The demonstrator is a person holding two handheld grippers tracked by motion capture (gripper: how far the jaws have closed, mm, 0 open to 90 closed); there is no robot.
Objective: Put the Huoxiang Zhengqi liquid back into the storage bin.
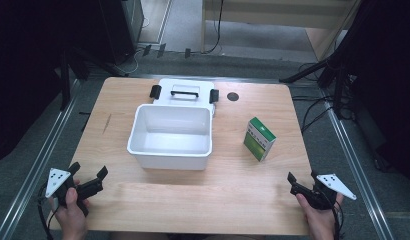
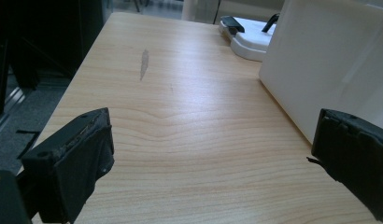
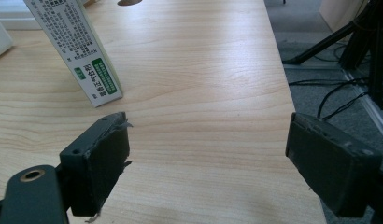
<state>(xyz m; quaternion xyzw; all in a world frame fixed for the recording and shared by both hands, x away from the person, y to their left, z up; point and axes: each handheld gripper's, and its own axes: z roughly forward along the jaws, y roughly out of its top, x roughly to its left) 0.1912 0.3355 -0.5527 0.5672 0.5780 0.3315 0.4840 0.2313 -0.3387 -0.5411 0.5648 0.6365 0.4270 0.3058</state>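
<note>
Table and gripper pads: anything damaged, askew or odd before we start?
Minor wear. The right gripper has a frayed left pad, with torn edges. The table has a grey scuff left of the open white box. The green carton stands upright; the lid lies behind the box. Nothing spilled.

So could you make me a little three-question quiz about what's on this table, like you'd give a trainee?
1. True or false: the white bin has something inside it.
2. The green box stands nearer which gripper? A) left gripper B) right gripper
3. Fill in: the lid lies just ____ the bin, as seen from the person's side.

Key
1. False: it looks empty.
2. B.
3. Behind, on the far side; its black handle faces up. Both grippers are open, at the table's near corners.
</note>
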